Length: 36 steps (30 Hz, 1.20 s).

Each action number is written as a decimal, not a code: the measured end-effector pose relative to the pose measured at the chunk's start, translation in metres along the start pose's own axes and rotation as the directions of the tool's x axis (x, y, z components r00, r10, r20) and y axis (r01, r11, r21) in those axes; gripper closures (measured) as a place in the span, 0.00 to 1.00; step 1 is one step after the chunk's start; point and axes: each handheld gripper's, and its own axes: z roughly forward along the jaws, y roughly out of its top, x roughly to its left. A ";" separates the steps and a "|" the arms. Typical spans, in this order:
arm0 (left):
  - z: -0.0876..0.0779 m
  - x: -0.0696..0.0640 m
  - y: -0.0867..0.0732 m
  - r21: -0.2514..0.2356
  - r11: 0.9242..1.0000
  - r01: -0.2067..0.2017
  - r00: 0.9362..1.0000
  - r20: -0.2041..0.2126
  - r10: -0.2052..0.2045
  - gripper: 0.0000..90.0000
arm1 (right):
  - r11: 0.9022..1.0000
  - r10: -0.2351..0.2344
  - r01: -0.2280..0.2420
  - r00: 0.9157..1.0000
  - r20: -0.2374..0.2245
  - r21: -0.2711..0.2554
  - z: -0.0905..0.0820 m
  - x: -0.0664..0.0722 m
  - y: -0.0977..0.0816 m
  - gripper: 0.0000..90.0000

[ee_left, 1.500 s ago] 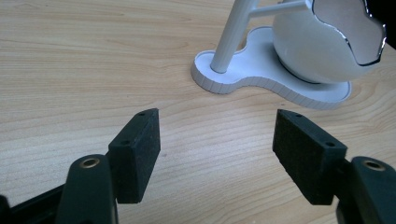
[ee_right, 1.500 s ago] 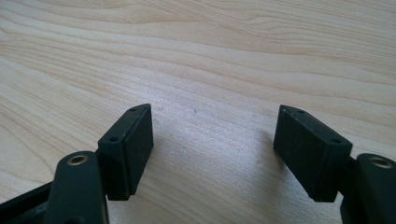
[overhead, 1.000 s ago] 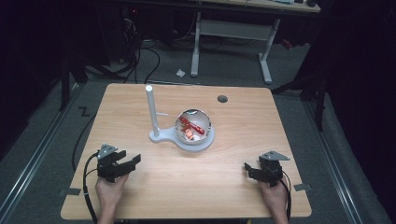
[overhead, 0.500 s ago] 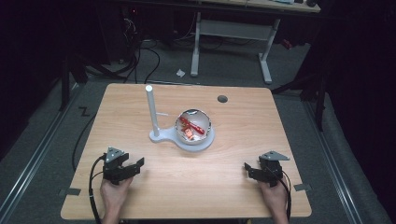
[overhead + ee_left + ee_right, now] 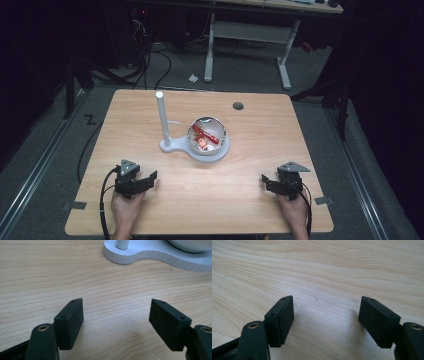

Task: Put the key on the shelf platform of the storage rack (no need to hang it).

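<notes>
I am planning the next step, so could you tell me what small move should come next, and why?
Probably ease the left gripper forward toward the white stand: its jaws are open and empty over bare table, and the stand's base edge lies just ahead of them.

I see bare wood on the table (image 5: 260,197) between my left gripper (image 5: 148,179) and right gripper (image 5: 266,181), both with jaws spread and empty. Only the white stand (image 5: 172,146) with its upright post (image 5: 161,116) and the bowl (image 5: 207,135) block the middle, well ahead of both.

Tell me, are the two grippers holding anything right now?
No. The left gripper and the right gripper are both open, with bare light wooden table between their jaws.
</notes>
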 end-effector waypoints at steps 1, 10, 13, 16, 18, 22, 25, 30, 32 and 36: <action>0.001 0.001 0.000 0.003 1.000 -0.021 1.000 0.002 0.021 0.31 | 1.000 0.000 0.000 1.000 0.000 0.000 0.000 0.000 0.000 0.32; 0.005 -0.001 -0.010 -0.004 0.999 -0.049 0.998 -0.050 0.049 0.29 | 1.000 0.000 0.000 1.000 0.000 0.000 0.000 0.000 0.000 0.32; 0.005 -0.001 -0.011 -0.007 0.998 -0.056 0.997 -0.048 0.056 0.29 | 1.000 0.000 0.000 1.000 0.000 0.000 0.000 0.000 0.000 0.32; 0.006 -0.002 -0.013 -0.015 0.998 -0.060 0.997 -0.056 0.059 0.29 | 1.000 0.000 0.000 1.000 0.000 0.000 0.000 0.000 0.000 0.32; 0.006 -0.001 -0.015 -0.021 0.997 -0.077 0.996 -0.057 0.075 0.29 | 1.000 0.000 0.000 1.000 0.000 0.000 0.000 0.000 0.000 0.32; 0.007 -0.001 -0.017 -0.028 0.995 -0.096 0.994 -0.063 0.094 0.29 | 1.000 0.000 0.000 1.000 0.000 0.000 0.000 0.000 0.000 0.32; 0.007 -0.001 -0.018 -0.028 0.995 -0.101 0.993 -0.062 0.099 0.29 | 1.000 0.002 -0.002 1.000 0.000 0.001 0.000 0.000 0.000 0.32; 0.007 -0.001 -0.017 -0.029 0.996 -0.089 0.994 -0.065 0.087 0.30 | 1.000 0.001 -0.001 1.000 0.000 0.000 0.000 0.000 0.000 0.32; 0.007 -0.001 -0.018 -0.030 0.995 -0.099 0.993 -0.064 0.097 0.29 | 1.000 -0.001 0.001 1.000 -0.001 0.000 0.000 0.000 0.000 0.32; 0.007 -0.001 -0.018 -0.031 0.995 -0.095 0.994 -0.065 0.093 0.29 | 1.000 0.000 0.000 1.000 -0.001 0.000 0.000 0.000 0.000 0.32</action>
